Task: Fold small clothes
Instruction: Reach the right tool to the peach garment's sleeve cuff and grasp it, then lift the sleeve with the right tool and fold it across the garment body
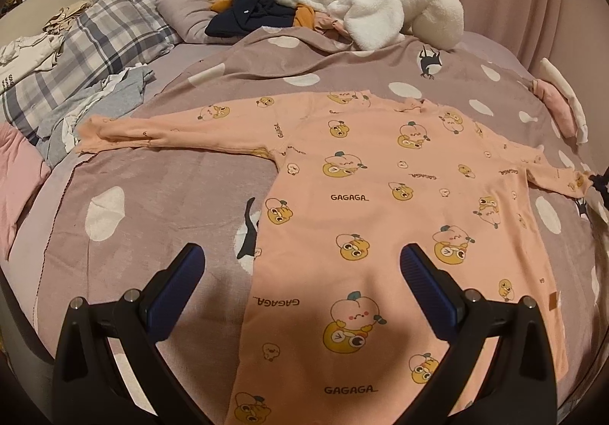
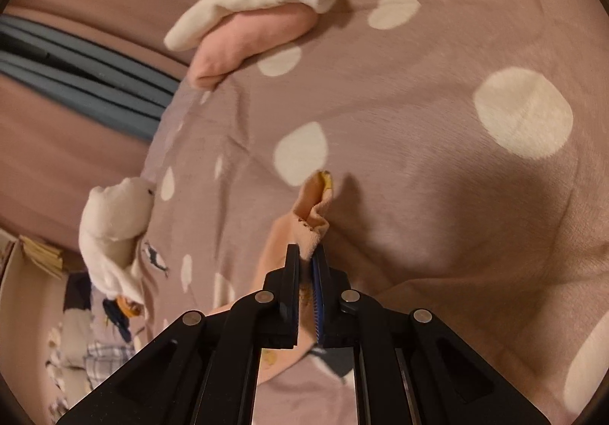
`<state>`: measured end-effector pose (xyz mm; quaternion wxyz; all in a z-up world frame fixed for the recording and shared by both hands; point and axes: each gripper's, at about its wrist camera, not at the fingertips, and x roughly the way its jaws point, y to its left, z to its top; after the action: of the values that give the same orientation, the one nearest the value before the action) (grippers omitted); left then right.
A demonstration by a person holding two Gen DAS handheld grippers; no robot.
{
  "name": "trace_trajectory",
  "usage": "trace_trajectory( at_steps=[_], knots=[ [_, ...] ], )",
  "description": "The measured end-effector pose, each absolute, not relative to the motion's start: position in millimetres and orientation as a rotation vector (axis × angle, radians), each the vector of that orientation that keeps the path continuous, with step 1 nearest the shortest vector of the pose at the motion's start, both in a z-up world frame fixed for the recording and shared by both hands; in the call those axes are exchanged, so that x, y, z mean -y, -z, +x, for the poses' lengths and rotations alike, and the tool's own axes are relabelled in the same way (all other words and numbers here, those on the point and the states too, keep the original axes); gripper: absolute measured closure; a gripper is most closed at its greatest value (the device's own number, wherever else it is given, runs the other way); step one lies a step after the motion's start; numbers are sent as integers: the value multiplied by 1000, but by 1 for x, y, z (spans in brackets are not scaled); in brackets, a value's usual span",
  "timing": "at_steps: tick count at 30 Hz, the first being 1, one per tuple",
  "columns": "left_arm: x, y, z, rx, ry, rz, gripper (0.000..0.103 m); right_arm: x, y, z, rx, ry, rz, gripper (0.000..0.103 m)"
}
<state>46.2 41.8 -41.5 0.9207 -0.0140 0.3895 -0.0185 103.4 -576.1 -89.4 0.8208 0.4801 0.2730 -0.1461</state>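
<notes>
Across the centre of the left wrist view, a peach long-sleeved top [image 1: 380, 204] with cartoon prints lies flat on a mauve spotted bedspread [image 1: 152, 204]. The left hand-held gripper [image 1: 302, 261] hangs over its lower hem, jaws spread and empty. In the right wrist view, the right hand-held gripper [image 2: 306, 253] pinches the top's sleeve cuff [image 2: 314, 211].
</notes>
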Motion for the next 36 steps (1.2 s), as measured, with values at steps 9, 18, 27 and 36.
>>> trace_trajectory(
  at_steps=[9, 18, 27, 36],
  knots=[
    [-56, 35, 36, -783, 38, -43, 1, 543, 64, 119, -576, 263, 979, 95],
    [-83, 25, 25, -762, 14, -86, 1, 480, 44, 152, -628, 162, 913, 95],
    [-95, 16, 8, -743, 33, -101, 0, 411, 36, 188, -706, 79, 832, 95],
    [-119, 13, -2, -726, 5, -124, 1, 356, 36, 212, -757, 3, 772, 95]
  ],
)
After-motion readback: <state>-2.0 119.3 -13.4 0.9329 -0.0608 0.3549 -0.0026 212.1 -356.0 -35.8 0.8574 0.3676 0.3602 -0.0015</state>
